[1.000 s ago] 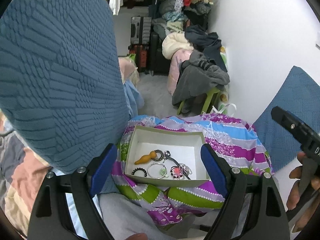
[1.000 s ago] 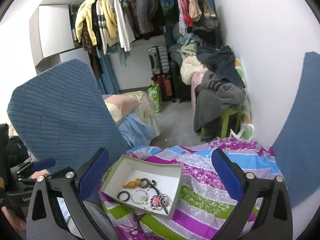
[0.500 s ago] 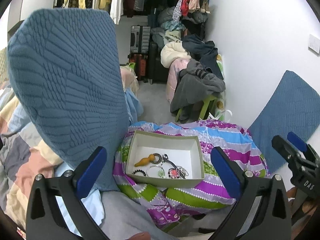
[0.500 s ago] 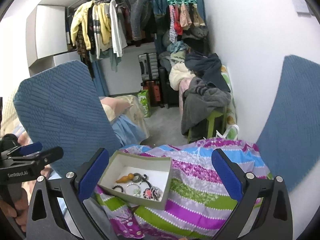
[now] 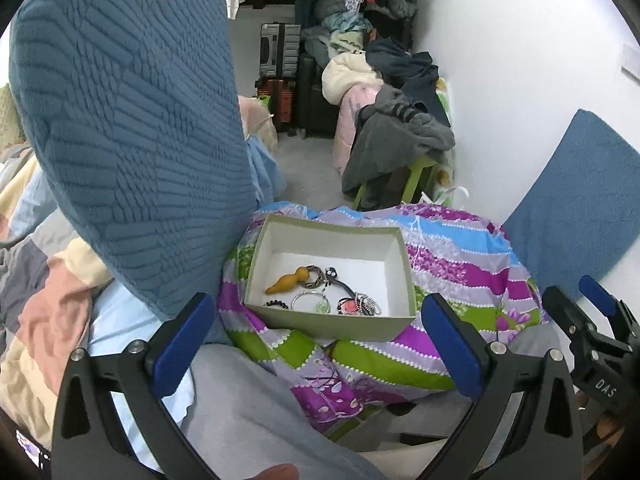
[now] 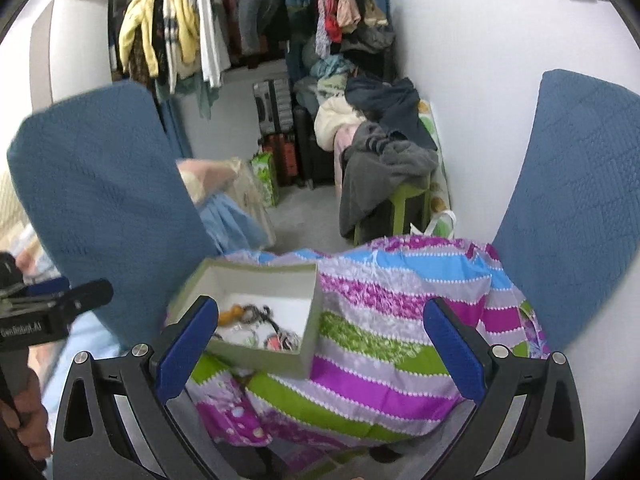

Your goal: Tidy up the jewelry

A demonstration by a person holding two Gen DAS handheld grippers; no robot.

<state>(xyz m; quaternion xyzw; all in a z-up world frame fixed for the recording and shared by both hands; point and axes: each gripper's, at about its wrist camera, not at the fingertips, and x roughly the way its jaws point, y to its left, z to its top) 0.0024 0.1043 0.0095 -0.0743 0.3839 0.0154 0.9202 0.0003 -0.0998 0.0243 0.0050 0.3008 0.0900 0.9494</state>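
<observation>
On a striped purple, green and blue quilt (image 5: pixel 452 272), a shallow pale-green box (image 5: pixel 332 326) with a white inside sits open-topped, tilted a little toward the camera. All the jewelry lies in the near half of the box: an orange gourd-shaped pendant (image 5: pixel 286 282), a patterned ring-shaped bangle (image 5: pixel 313 276) touching it, a black beaded bracelet (image 5: pixel 276 303) by the near-left wall, a thin silver hoop (image 5: pixel 310 302) just right of that, a dark cord or clasp piece (image 5: pixel 340 284) running diagonally, and a tangle of red and silver pieces (image 5: pixel 358 305) against the near wall. Far half of the box floor bare white.

Left gripper (image 5: pixel 320 344): both blue-padded fingers spread wide, 1 on either side of the box in the left wrist view, nothing between them, held above and short of the box. Right gripper (image 6: pixel 322 350): fingers likewise spread wide, nothing held; the box (image 6: pixel 264 354) shows just inside its left finger, contents blurred in that view.

A large blue quilted cushion (image 5: pixel 128 132) stands just left of the box, touching the quilt edge. A 2nd blue cushion (image 6: pixel 576 204) leans on the white wall to the right. Behind: a green stool (image 5: pixel 416 170) piled with grey clothing, suitcases (image 5: pixel 280 60) and hanging clothes (image 6: pixel 172 36).
</observation>
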